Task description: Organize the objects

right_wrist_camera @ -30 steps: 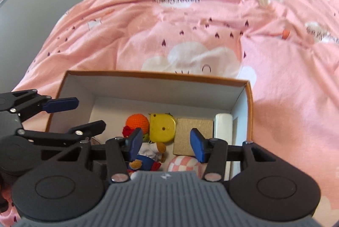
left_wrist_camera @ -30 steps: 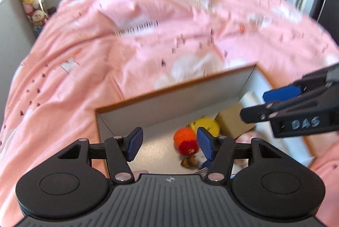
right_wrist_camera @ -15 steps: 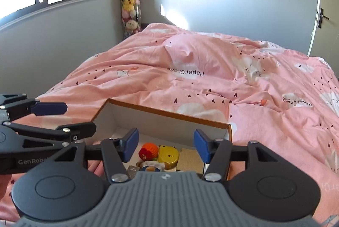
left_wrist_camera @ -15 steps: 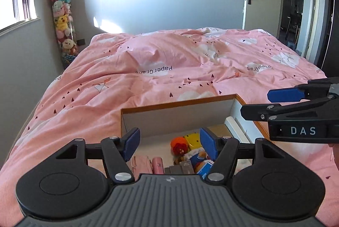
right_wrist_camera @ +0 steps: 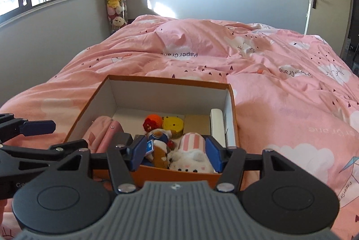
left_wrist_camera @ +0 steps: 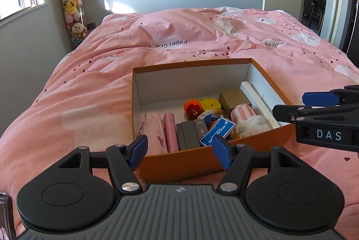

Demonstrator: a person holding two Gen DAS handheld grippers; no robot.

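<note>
Both grippers have drawn back from the orange cardboard box (left_wrist_camera: 179, 163), so its near wall now shows below my fingers and the whole bed (left_wrist_camera: 89, 92) lies ahead. My left gripper (left_wrist_camera: 180, 151) has its jaws spread wide, just opened further, nothing between them. My right gripper (right_wrist_camera: 175, 154) also stands apart and empty, its jaws having just been opening. Beyond my left fingertips, inside the box, sit a pink case (left_wrist_camera: 171, 132), dark flat boxes (left_wrist_camera: 189, 134) and a blue card (left_wrist_camera: 217, 132). Past my right fingertips lie a white plush with a pink striped top (right_wrist_camera: 190, 154), a yellow toy (right_wrist_camera: 172, 124) and an orange crocheted ball (right_wrist_camera: 153, 121).
</note>
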